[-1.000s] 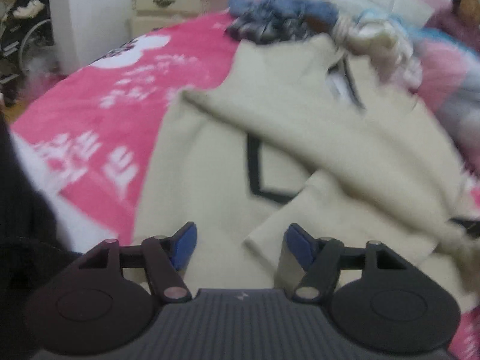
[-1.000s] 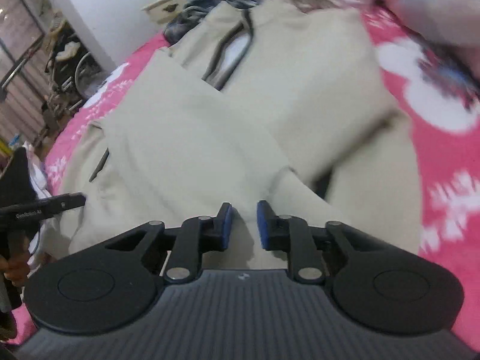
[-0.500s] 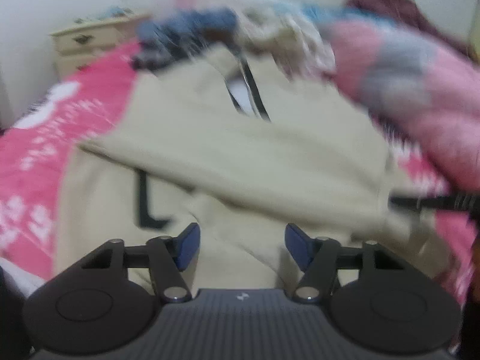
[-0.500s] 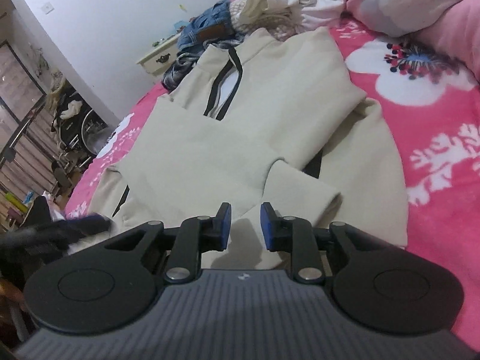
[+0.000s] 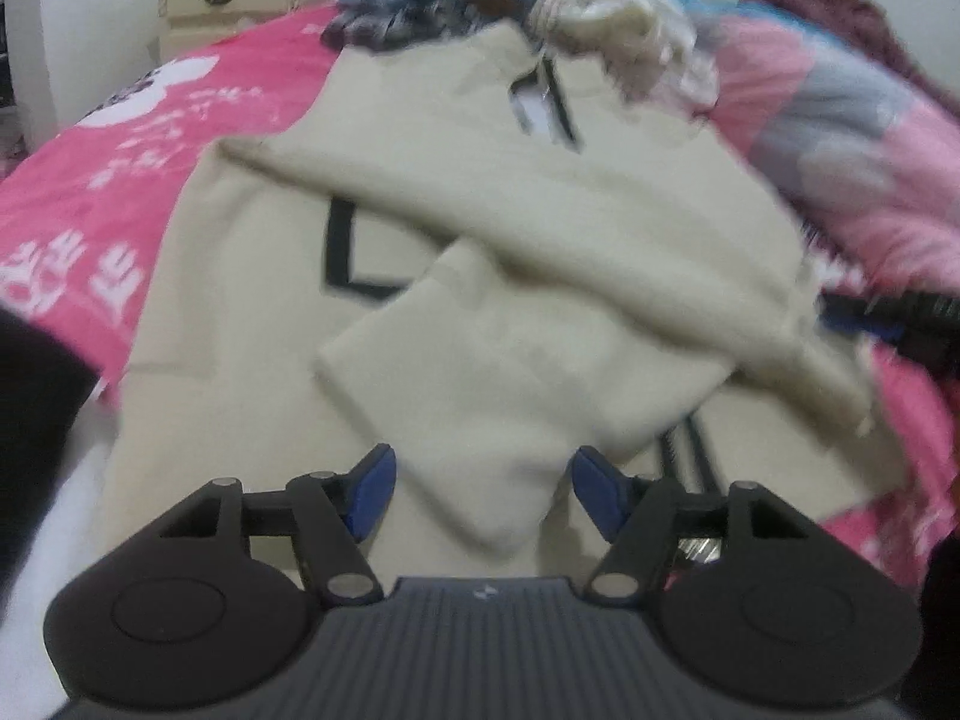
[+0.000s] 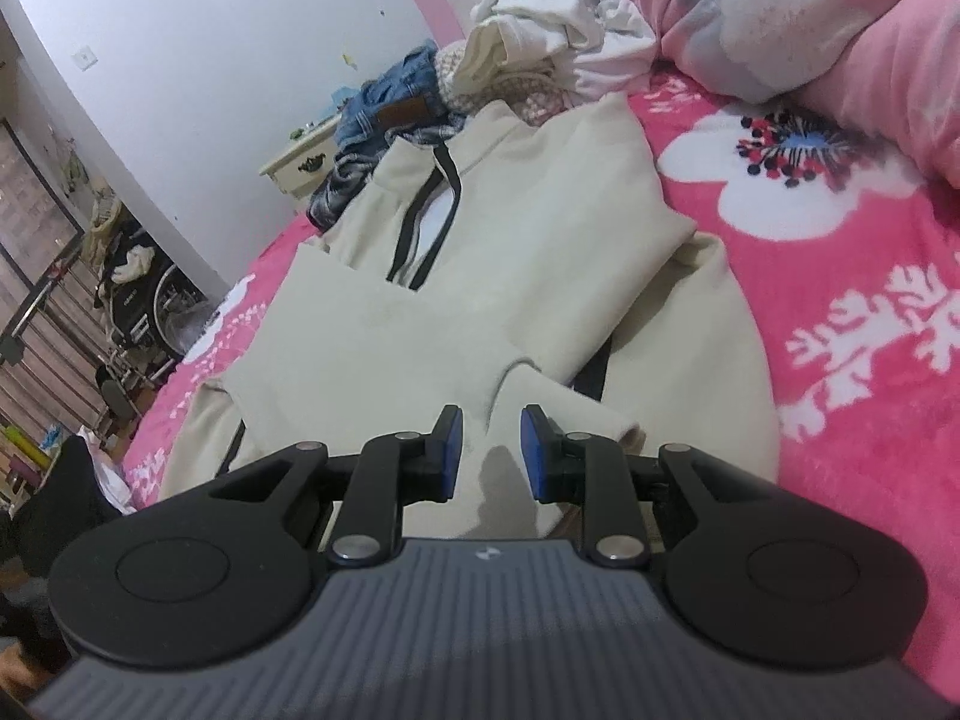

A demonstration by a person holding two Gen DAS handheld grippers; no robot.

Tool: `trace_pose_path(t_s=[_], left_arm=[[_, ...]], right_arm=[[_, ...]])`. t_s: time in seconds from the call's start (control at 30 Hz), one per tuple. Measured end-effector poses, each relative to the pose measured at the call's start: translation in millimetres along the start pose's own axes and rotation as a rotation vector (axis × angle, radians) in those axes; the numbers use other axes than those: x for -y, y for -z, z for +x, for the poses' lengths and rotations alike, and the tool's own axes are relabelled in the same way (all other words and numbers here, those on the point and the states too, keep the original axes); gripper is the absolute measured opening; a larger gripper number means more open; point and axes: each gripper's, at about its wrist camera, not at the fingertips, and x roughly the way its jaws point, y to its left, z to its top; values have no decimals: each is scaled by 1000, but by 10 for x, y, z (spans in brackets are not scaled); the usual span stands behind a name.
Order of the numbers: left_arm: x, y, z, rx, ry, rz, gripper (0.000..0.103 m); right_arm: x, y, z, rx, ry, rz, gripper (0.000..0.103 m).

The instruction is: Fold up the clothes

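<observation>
Cream hoodie point(image 6: 540, 228), flat on pink blanket point(image 6: 840, 300), sleeves crossed over chest for folding; left gripper point(image 5: 480, 483) jaws apart, right gripper point(image 6: 487, 441) narrowly parted, both empty.

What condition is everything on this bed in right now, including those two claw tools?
cream hoodie: spread flat, both sleeves folded across its front.
left gripper: open, empty, above the hoodie.
right gripper: slightly open, holding nothing.
clothes pile: unfolded, heaped behind the hoodie.
nightstand: drawer closed.
</observation>
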Motion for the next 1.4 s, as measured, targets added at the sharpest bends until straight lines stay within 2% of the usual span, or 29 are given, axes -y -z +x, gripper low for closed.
trace_pose_path(t_s=[0.17,0.27,0.37,0.43,0.47,0.53,0.67,0.7,0.83,0.93,1.1,1.23,1.4], left_arm=[[3,96,-200,10,-24,8,67],[13,103,-364,45,-33,20,70],[50,46,-487,77,-40,30,76],[92,-22,-560,103,-39,22,84],[127,-55,-592,120,-42,20,89],[187,-125,-675,163,-48,18,93],[319,-254,-817,218,-46,25,100],[355,-279,-849,228,-43,29,102],[494,-280,-938,260,-24,59,103],[568,-282,-944,262,-38,68,103],[616,-295,-946,279,-58,74,103],[623,-309,-964,294,-57,63,103],[642,-312,-957,288,-35,68,103]], right_arm=[[52,-47,-73,37,-18,23,21],[64,-69,-133,58,-26,26,30],[27,-79,-214,82,-32,16,49],[2,-86,-268,97,-36,9,67],[-49,-77,-306,104,-28,-7,71],[-182,-39,-402,123,0,-58,91],[-350,51,-533,156,33,-122,97],[-375,73,-553,158,34,-125,102],[-435,155,-641,148,4,-93,102],[-483,233,-685,135,-4,-87,102],[-580,282,-660,146,-7,-145,102],[-524,268,-697,170,-61,-124,102],[-432,246,-715,184,-91,-74,102]])
